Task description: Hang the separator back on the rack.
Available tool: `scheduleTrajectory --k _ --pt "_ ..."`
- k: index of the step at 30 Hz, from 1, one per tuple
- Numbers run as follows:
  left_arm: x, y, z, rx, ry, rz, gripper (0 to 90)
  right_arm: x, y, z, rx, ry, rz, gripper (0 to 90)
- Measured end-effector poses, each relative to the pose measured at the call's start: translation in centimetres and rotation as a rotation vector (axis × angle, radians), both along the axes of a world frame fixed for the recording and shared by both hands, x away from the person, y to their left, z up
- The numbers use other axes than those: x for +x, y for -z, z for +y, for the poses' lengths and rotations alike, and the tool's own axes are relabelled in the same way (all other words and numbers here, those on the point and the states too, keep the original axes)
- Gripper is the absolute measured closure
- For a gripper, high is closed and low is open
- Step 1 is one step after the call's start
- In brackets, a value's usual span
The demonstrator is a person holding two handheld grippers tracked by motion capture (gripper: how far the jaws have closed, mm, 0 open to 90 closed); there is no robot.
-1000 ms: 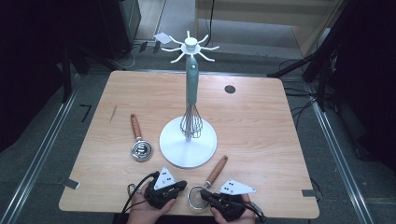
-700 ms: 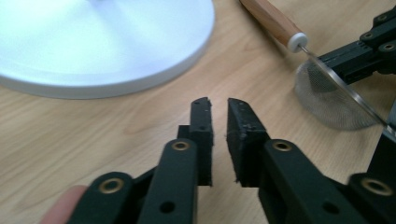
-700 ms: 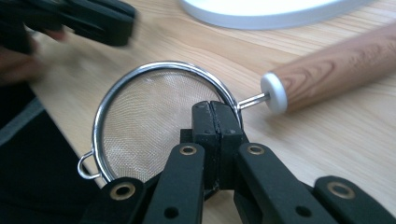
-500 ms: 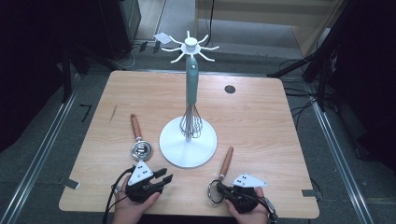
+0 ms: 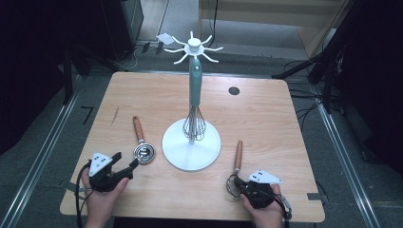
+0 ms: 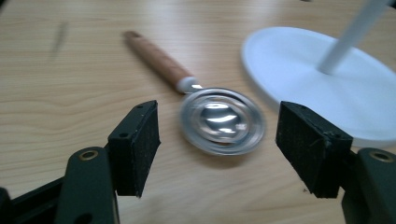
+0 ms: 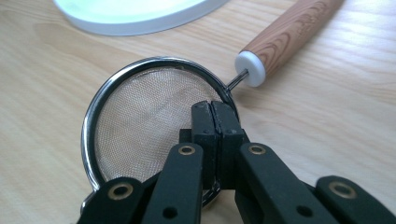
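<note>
My left gripper (image 5: 125,160) (image 6: 217,149) sits at the table's front left, and its jaws have just been opening. They stand wide apart with nothing pressed between them. Just ahead of them lies a metal spoon (image 5: 144,153) (image 6: 222,120) with a wooden handle, flat on the table. At the front right, my right gripper (image 5: 236,185) (image 7: 212,109) is shut over the near rim of a mesh strainer (image 5: 237,154) (image 7: 140,126). The strainer's wooden handle points away from me. The exact spot of the pinch is hidden under the jaws.
A white utensil stand (image 5: 190,152) with a round base and hooked top rises mid-table. A teal-handled whisk (image 5: 194,124) hangs along its pole. The stand's base (image 6: 303,70) (image 7: 140,18) lies close to both grippers. A dark hole (image 5: 234,90) marks the far right of the wooden table (image 5: 266,118).
My left hand has moved left from the table's front middle to beside the spoon, and its jaws went from shut to open. My right hand slid right, and the strainer moved with it.
</note>
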State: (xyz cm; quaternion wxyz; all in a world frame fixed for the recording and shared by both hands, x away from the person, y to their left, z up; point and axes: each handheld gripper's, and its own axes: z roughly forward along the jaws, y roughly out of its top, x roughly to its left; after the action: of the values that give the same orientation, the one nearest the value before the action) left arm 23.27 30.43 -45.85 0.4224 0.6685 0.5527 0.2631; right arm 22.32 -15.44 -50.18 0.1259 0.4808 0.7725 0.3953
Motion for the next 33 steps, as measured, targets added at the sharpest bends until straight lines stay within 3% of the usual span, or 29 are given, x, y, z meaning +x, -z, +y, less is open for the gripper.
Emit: scheduleTrajectory --k 8,15,24,33 --pt "0.9 0.6 4.8 -0.028 -0.127 0.023 28.5 0.8 0.0 -1.3 -0.018 0.041 -0.006 90.0" --pt "1.2 1.1 6.5 -0.036 -0.179 0.038 28.6 1.6 0.0 -3.1 -0.032 0.092 -0.005 89.7" --pt "1.5 1.7 7.2 -0.032 -0.178 0.061 28.2 2.2 -0.1 -4.7 -0.044 0.139 -0.015 84.6" --pt "1.6 2.0 7.4 -0.068 -0.173 0.058 28.7 2.3 -1.8 -5.2 -0.017 0.182 -0.055 71.3"
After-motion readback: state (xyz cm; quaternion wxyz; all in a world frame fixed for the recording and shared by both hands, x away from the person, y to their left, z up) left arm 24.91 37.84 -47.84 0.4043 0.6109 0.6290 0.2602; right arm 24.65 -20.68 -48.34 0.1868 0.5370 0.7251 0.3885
